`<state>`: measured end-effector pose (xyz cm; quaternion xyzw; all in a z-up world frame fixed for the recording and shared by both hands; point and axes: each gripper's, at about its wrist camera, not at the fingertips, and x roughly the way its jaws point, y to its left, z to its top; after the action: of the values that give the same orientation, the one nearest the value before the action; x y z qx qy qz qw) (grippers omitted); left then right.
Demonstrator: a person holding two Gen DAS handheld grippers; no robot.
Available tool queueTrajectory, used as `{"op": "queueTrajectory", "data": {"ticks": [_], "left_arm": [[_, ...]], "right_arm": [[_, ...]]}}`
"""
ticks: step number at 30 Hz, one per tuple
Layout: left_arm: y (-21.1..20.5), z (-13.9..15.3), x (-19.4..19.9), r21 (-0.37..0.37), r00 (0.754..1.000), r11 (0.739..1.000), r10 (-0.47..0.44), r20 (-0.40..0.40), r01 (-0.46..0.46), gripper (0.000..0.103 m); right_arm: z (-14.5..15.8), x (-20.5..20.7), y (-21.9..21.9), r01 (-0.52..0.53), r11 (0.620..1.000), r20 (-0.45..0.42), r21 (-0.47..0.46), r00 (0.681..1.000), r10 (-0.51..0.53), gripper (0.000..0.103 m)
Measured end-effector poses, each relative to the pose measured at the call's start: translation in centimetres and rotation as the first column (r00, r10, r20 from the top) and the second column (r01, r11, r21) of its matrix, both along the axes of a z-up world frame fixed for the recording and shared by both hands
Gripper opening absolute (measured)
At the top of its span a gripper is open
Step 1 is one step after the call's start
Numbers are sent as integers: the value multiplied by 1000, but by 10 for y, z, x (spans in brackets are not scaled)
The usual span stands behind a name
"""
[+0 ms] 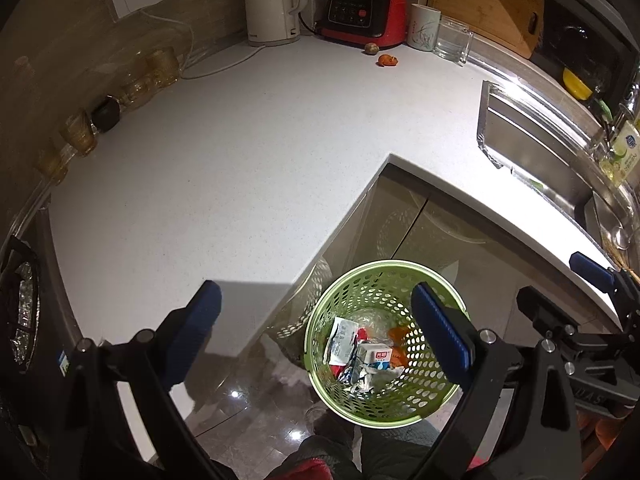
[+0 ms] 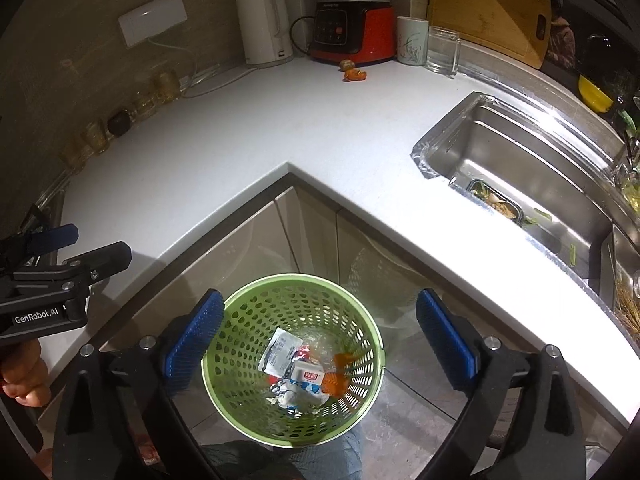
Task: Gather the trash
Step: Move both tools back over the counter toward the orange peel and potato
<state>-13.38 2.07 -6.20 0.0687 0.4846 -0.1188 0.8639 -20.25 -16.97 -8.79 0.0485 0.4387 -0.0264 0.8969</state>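
Note:
A green perforated waste basket [image 1: 348, 396] [image 2: 240, 384] stands on the floor inside the counter's corner. It holds wrappers, a small white carton [image 2: 309, 376] and orange peel [image 2: 336, 380]. My left gripper [image 1: 316, 316] is open and empty, above the counter edge and the basket. My right gripper [image 2: 320, 320] is open and empty, directly above the basket. An orange peel [image 1: 387, 60] [image 2: 355, 75] and a brown scrap [image 1: 371, 48] [image 2: 346, 65] lie on the white counter [image 1: 240, 160] [image 2: 280, 120] by the blender.
A white kettle [image 1: 272, 4], a red-black blender [image 1: 362, 12], a cup [image 1: 423, 26], a glass [image 1: 452, 40] and a cutting board [image 1: 484, 4] line the back. Jars [image 1: 148, 76] stand along the left wall. The sink [image 2: 520, 168] holds a food container [image 2: 496, 202]. A stove [image 1: 20, 300] is at left.

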Motion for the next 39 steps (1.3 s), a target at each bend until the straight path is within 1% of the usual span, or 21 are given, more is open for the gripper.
{"op": "queueTrajectory", "data": {"ticks": [3, 9, 12, 16, 21, 26, 29, 31, 35, 39], "left_arm": [[-3, 5, 6, -8, 1000, 1000, 3, 8, -3, 91], [-16, 10, 22, -21, 1000, 1000, 20, 11, -19, 92], [-25, 12, 34, -26, 1000, 999, 23, 11, -23, 92], [-43, 12, 55, -41, 999, 999, 25, 21, -24, 92], [-71, 11, 92, -59, 999, 998, 34, 36, -32, 92], [-103, 10, 142, -70, 997, 996, 62, 51, -58, 92], [-117, 7, 175, -89, 995, 993, 83, 46, -79, 92], [-126, 4, 195, -101, 994, 990, 100, 44, -95, 92], [-140, -9, 233, -99, 989, 986, 141, 37, -136, 92], [-150, -18, 260, -94, 985, 982, 171, 33, -167, 92]], "right_arm": [[9, 6, -11, 27, 1000, 12, 3, 1000, -28, 100], [21, 27, -37, 47, 999, 22, 11, 999, -47, 100], [23, 44, -51, 43, 999, 25, 9, 999, -43, 100], [24, 76, -69, 17, 1000, 21, 1, 1000, -17, 100], [26, 132, -90, -42, 999, 23, -1, 999, 42, 100], [25, 194, -105, -110, 994, 35, -8, 993, 110, 100], [22, 236, -113, -147, 989, 41, -8, 988, 147, 100], [17, 265, -123, -166, 986, 36, 2, 985, 166, 100], [4, 326, -138, -206, 978, 33, 19, 978, 205, 100], [-11, 380, -144, -240, 971, 41, 22, 970, 239, 100]]}}
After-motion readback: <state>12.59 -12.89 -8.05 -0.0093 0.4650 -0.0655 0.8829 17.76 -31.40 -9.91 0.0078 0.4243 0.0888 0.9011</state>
